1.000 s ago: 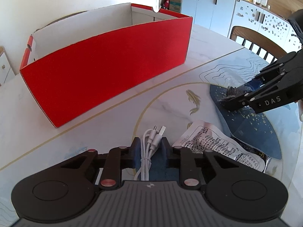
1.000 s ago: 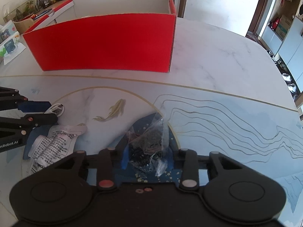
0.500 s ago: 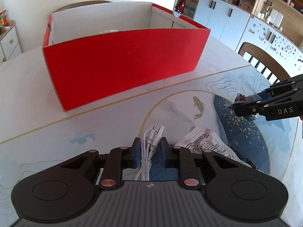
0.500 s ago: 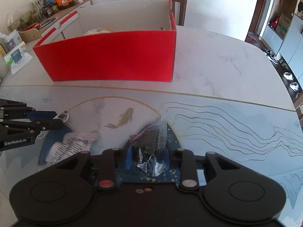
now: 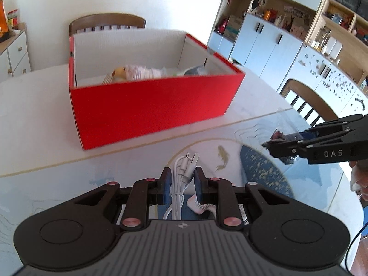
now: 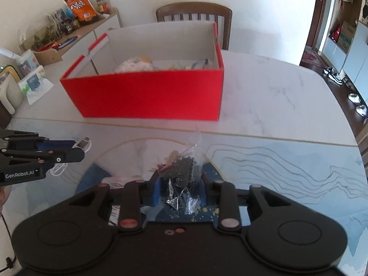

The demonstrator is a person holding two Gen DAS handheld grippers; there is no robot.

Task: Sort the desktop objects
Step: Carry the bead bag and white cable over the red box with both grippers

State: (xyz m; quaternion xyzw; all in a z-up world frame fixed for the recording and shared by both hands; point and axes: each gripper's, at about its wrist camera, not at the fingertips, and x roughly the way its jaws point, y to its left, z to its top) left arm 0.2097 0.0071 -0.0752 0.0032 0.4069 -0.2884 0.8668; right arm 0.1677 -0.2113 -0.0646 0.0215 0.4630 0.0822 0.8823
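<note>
My left gripper (image 5: 182,173) is shut on a coiled white USB cable (image 5: 180,179) and holds it above the table. My right gripper (image 6: 179,180) is shut on a clear plastic bag of small dark pieces (image 6: 181,170), also lifted. An open red box (image 5: 151,105) with white inner walls stands ahead on the marble table; it also shows in the right wrist view (image 6: 149,94) and holds several packets. The right gripper shows at the right of the left wrist view (image 5: 276,143); the left gripper shows at the left of the right wrist view (image 6: 78,149).
A white printed packet (image 5: 200,203) lies on the table under my left gripper. Wooden chairs stand behind the box (image 5: 107,24) and at the right (image 5: 306,101). A sideboard with snacks (image 6: 76,7) is at the far left. The table's edge curves at the right (image 6: 349,128).
Both grippers have risen with their loads, so the inside of the red box now shows. The printed packet stayed on the table and is mostly hidden under my left gripper.
</note>
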